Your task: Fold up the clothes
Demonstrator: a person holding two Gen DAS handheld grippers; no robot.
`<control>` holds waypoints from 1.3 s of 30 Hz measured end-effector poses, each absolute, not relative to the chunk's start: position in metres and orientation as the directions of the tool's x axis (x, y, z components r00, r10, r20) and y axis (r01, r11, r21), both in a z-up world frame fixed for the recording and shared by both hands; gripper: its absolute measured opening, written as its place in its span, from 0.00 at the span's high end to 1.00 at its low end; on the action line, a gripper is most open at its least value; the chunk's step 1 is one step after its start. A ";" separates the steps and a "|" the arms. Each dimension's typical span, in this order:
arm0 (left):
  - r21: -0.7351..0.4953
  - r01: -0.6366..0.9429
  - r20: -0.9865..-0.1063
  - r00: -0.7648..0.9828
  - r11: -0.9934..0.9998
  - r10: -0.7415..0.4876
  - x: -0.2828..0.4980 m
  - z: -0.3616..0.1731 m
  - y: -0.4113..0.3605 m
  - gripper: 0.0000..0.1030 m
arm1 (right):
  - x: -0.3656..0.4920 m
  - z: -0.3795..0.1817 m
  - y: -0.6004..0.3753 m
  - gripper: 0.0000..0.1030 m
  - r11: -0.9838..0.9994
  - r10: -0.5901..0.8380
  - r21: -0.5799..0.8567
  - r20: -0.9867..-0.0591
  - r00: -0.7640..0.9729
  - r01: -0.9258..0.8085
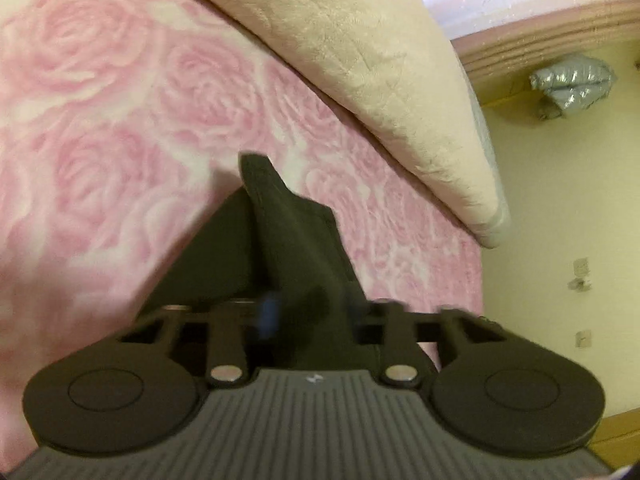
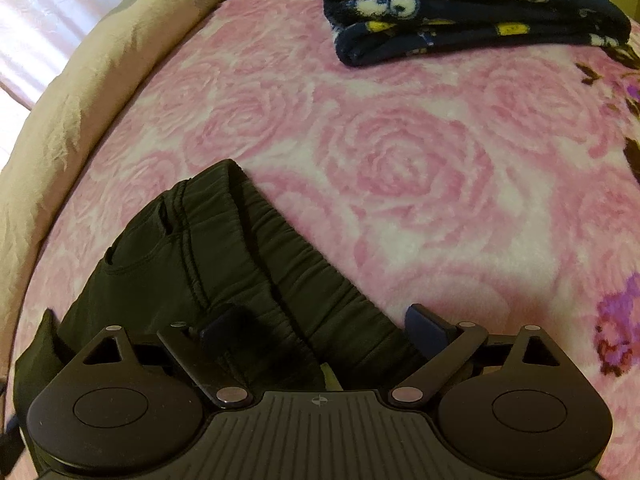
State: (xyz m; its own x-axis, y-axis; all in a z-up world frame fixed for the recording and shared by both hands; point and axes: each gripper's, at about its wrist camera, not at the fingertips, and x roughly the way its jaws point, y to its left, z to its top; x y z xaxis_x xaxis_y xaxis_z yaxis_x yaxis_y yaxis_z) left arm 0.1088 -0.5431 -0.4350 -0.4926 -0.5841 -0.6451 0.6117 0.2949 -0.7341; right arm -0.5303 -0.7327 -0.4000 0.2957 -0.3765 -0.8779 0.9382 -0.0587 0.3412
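Observation:
Black trousers [image 2: 192, 248] lie on the pink rose-patterned blanket [image 2: 400, 160], their elastic waistband running toward the right gripper. My right gripper [image 2: 324, 332] is open, its blue-padded fingers [image 2: 426, 326] spread either side of the waistband, one resting on the cloth. In the left wrist view, my left gripper [image 1: 308, 312] is shut on a fold of the black trousers [image 1: 288, 232], which rises between the fingers above the blanket [image 1: 120, 120]. The image there is blurred.
A folded navy fleece garment with yellow and white figures [image 2: 460, 4] lies at the far side of the bed. A cream bolster [image 1: 360, 60] runs along the bed's edge. Beyond it are the yellow floor [image 1: 560, 200] and a silver bag [image 1: 572, 84].

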 end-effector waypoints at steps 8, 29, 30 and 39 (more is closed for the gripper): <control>-0.637 0.693 -0.509 -0.048 0.339 -0.859 0.220 -0.352 -0.477 0.98 | -0.529 -0.398 -0.735 0.09 -0.049 -0.357 0.332 -0.887 0.294 0.942; -0.366 0.807 -0.850 -0.088 0.462 -0.520 0.190 -0.411 -0.334 0.88 | -0.561 -0.352 -0.661 0.09 0.018 -0.381 0.283 -0.885 0.268 0.959; -0.394 0.816 -0.848 -0.145 0.423 -0.510 0.172 -0.411 -0.334 0.88 | -0.566 -0.351 -0.656 0.09 0.030 -0.377 0.289 -0.883 0.279 0.957; -0.433 0.841 -0.841 -0.248 0.325 -0.481 0.039 -0.399 -0.324 0.88 | -0.594 -0.364 -0.671 0.32 0.218 -0.281 0.468 -0.810 0.514 0.856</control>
